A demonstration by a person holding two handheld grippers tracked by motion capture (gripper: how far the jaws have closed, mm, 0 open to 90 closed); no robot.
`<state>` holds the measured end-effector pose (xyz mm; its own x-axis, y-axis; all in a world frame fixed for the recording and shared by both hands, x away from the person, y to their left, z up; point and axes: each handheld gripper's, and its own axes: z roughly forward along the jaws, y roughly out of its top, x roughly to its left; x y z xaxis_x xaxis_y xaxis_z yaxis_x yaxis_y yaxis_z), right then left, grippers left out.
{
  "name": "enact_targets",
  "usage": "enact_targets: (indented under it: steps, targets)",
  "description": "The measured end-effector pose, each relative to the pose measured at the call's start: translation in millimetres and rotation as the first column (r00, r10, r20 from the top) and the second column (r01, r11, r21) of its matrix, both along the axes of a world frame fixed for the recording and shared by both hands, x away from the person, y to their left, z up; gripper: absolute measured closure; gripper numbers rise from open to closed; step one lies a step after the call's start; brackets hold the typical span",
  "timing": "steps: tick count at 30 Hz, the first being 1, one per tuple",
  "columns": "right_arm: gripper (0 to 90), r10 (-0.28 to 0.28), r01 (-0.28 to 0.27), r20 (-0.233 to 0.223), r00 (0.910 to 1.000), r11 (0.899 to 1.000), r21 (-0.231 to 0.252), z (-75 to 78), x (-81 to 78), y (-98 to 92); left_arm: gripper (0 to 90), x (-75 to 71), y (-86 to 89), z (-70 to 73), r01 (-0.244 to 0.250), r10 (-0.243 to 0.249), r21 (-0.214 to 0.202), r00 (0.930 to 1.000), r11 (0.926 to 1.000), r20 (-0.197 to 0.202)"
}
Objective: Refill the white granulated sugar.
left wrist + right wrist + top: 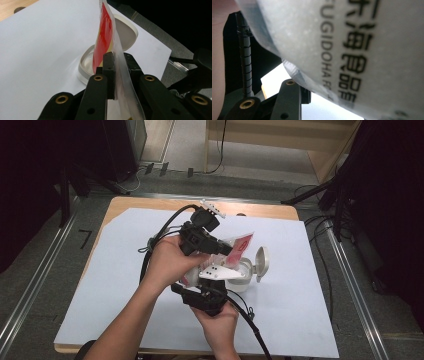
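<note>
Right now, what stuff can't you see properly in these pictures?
- Inside of the white container: high view, hidden by the right gripper and the packet; too small to tell if anything is in it.
- Right gripper's jaws: right gripper view, the packet sits against the lens, blurred, covering them.
- Packet's lower end: left gripper view, cut off by the bottom edge behind the left gripper.
- Packet's print: right gripper view, cropped by the edges.

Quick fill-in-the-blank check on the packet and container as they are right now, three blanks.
1. The left gripper is shut on the red and clear ____.
2. The white container on the paper has its hinged lid ____.
3. The sheet covering the wooden table is ____ in colour.

Missing words: packet; open; white
</note>
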<state>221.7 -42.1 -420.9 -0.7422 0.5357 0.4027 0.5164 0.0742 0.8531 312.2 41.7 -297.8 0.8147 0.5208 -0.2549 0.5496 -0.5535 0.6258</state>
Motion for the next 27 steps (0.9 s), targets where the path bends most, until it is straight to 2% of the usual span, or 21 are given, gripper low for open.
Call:
enact_targets:
  steps: [10, 27]
  targets:
    - [63.9, 0.0, 0.0, 0.01, 0.9999, 1.0, -0.003, 1.1, -1.5, 0.0, 82.8, -0.9, 0.2, 1.4, 0.003, -0.003, 0.0, 1.0, 1.0, -0.002]
    - [63.9, 0.017, -0.017, -0.01, 0.9998, 1.0, -0.018, 0.8, 0.5, 0.7, 83.0, 1.5, 2.7, -0.4, -0.005, 0.005, 0.002, 0.9999, 1.0, -0.015]
